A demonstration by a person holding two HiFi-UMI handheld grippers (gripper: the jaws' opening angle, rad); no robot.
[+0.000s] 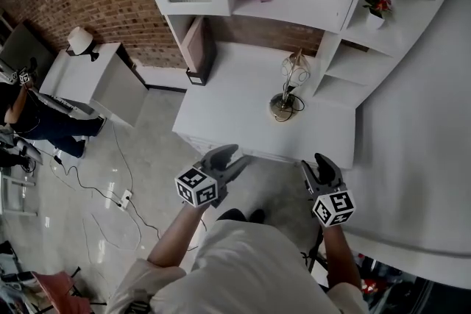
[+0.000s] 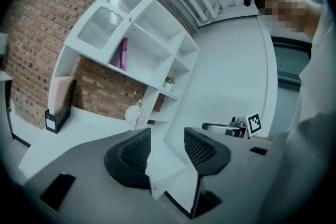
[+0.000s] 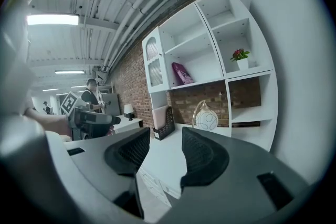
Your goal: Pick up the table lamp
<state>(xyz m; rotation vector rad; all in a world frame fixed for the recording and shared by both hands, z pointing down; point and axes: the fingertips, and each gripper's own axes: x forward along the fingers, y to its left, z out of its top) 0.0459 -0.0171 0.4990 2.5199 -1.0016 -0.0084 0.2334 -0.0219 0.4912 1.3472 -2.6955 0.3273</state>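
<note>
Jaws of left gripper (image 1: 234, 157) and right gripper (image 1: 321, 162) are gaping, empty; the table lamp (image 1: 294, 71) is standing upright toward the desk's (image 1: 221, 106) far right, seemingly nearer the right gripper.

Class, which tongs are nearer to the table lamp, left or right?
Right, narrowly. The right tongs hover short of the desk, nearly in line with the table lamp; the left tongs hover further to its left.
</note>
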